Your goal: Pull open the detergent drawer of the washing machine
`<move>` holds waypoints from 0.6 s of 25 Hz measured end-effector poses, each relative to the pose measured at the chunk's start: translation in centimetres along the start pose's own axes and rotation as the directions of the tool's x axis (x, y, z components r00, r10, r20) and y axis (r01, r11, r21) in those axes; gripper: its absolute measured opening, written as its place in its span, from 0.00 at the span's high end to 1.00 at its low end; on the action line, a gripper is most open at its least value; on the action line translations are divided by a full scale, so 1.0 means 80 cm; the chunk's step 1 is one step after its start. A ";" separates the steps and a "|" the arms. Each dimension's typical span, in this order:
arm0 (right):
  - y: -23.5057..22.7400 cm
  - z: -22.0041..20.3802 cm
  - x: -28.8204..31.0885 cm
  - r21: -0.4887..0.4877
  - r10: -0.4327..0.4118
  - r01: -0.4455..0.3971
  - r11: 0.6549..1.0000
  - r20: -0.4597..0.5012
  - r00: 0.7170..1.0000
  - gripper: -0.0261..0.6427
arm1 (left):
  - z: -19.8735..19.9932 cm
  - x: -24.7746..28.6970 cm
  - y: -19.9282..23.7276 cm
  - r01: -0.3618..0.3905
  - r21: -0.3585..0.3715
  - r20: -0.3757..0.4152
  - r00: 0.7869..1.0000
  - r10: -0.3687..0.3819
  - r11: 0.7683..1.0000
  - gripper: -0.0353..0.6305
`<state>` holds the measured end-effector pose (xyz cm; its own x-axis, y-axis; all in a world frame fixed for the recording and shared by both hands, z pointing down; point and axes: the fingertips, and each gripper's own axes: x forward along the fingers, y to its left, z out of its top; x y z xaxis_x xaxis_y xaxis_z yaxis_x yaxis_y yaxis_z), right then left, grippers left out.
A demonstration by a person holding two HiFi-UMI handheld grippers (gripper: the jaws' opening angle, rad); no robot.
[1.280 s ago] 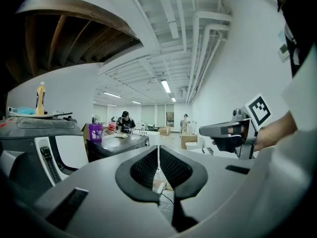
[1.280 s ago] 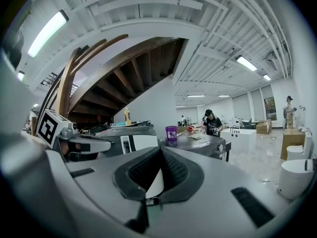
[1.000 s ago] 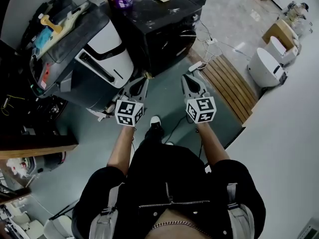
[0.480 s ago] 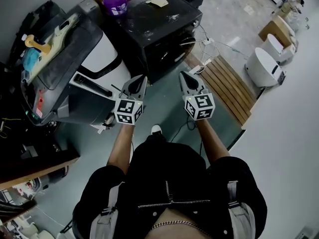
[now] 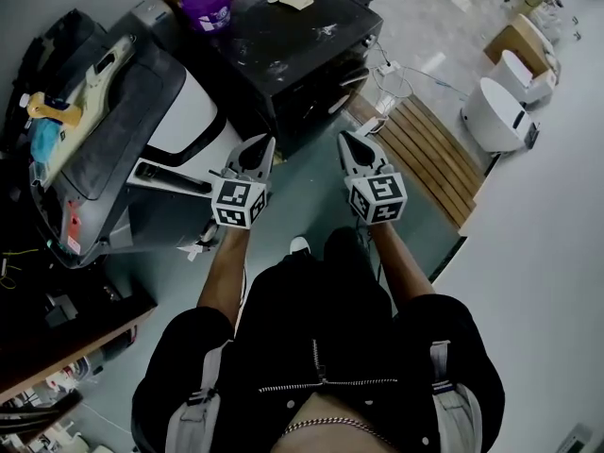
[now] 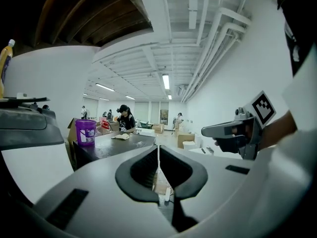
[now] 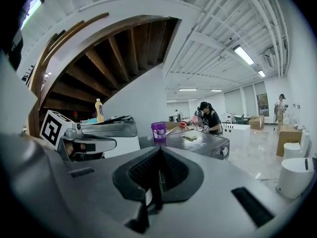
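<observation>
Grey-green floor (image 5: 307, 173) lay between the person (image 5: 321, 347) and the white washing machine (image 5: 193, 111), just left of the left gripper (image 5: 261, 147); its drawer I couldn't pick out. Both that and the right gripper (image 5: 347, 142) had jaws pressed together, empty. Unless opened, they'd likely bump the drawer front, not grip it.

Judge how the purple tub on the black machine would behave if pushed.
The purple tub looks taller than wide, so a high push might tip it. Its wall seems smooth plastic, perhaps slippery. Contents hidden, weight unclear.
</observation>
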<state>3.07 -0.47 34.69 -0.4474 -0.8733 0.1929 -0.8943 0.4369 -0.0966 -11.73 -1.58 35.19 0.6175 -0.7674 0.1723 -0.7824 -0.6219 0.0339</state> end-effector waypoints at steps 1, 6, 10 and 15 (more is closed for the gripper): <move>-0.002 0.000 0.002 0.001 -0.004 0.004 1.000 -0.002 1.000 0.95 | 0.001 0.004 0.001 0.005 0.000 0.002 1.000 -0.005 1.000 0.91; -0.015 0.000 0.015 0.011 -0.017 0.017 1.000 -0.011 1.000 0.95 | 0.006 0.023 0.004 0.026 -0.001 0.005 1.000 -0.026 1.000 0.91; -0.020 -0.003 0.033 0.028 -0.007 0.008 1.000 -0.013 1.000 0.95 | 0.006 0.038 0.014 0.024 0.000 0.001 1.000 -0.024 1.000 0.91; -0.032 -0.005 0.067 0.051 0.015 -0.014 0.999 -0.017 1.000 0.95 | 0.005 0.061 0.031 0.008 -0.001 -0.009 1.000 -0.008 1.000 0.91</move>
<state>2.95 -6.17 36.36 -0.4604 -0.8630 0.2081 -0.8869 0.4373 -0.1487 -10.66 -6.93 35.70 0.6227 -0.7612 0.1811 -0.7777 -0.6277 0.0360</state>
